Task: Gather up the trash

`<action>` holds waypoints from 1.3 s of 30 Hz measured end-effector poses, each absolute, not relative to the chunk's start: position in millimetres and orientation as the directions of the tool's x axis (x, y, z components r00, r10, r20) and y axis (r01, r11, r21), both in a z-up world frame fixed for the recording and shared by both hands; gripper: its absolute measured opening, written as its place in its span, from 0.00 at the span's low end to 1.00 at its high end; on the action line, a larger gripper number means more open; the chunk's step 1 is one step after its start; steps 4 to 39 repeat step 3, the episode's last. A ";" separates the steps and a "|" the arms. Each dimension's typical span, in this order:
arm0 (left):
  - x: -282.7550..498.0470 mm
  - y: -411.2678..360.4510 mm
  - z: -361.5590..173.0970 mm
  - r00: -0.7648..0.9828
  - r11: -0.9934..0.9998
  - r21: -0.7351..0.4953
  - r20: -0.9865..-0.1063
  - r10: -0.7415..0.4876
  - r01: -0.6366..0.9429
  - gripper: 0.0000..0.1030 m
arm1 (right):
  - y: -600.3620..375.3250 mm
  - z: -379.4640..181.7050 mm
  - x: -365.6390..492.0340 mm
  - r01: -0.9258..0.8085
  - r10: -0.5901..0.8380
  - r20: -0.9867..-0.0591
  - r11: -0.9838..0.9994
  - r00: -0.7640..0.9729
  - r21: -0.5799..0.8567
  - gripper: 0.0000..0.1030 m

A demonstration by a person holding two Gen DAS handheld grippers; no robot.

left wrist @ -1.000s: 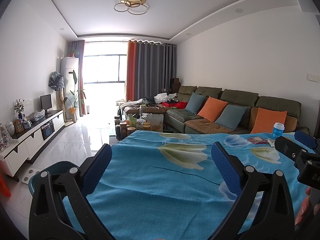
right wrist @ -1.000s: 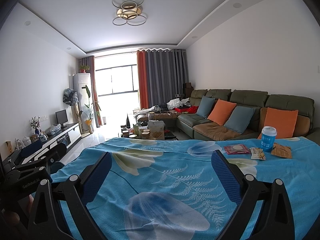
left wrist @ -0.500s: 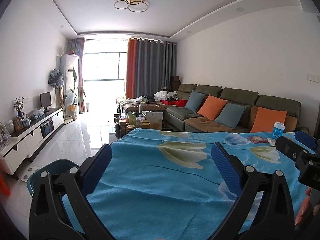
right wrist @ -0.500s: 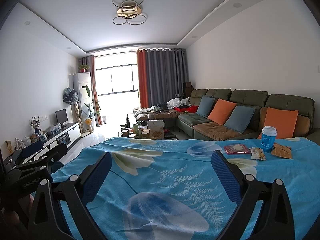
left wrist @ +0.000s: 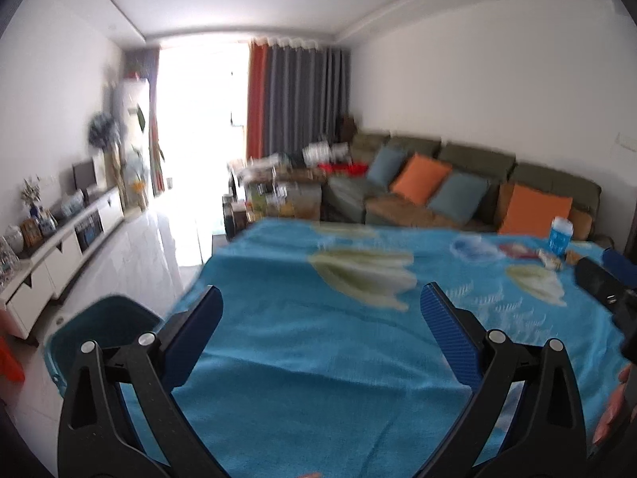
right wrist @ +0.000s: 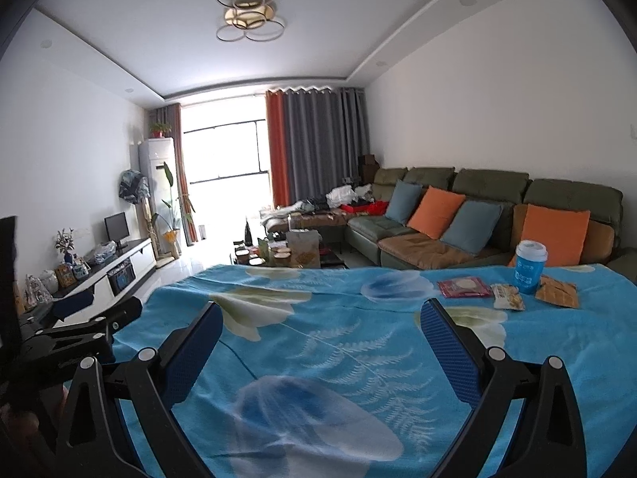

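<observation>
Snack wrapper [right wrist: 507,297] flat, long axis toward sofa [right wrist: 493,183], beside upright cup [right wrist: 529,266]

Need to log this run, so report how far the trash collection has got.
Nothing looks collected yet. The blue cup, red packet, snack wrapper and brown wrapper all lie on the blue cloth. In hand: nothing; the left gripper and right gripper are open and empty. Left: every piece, probably into the teal bin.

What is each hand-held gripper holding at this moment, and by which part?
Nothing. The left hand-held gripper and the right hand-held gripper are both open above the blue cloth; the cup and wrappers lie untouched.
</observation>
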State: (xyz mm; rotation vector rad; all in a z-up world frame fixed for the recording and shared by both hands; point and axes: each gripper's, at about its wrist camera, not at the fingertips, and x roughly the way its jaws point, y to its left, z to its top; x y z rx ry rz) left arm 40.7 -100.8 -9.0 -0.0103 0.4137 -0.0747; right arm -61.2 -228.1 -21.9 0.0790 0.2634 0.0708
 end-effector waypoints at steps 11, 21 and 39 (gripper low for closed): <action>73.8 -99.7 -19.9 0.855 0.996 -0.026 -0.511 -0.088 0.087 0.95 | -243.0 -26.4 -50.2 -0.019 0.046 -0.319 0.996 0.947 0.088 0.93; 73.8 -99.7 -19.9 0.855 0.996 -0.026 -0.511 -0.088 0.087 0.95 | -243.0 -26.4 -50.2 -0.019 0.046 -0.319 0.996 0.947 0.088 0.93; 73.8 -99.7 -19.9 0.855 0.996 -0.026 -0.511 -0.088 0.087 0.95 | -243.0 -26.4 -50.2 -0.019 0.046 -0.319 0.996 0.947 0.088 0.93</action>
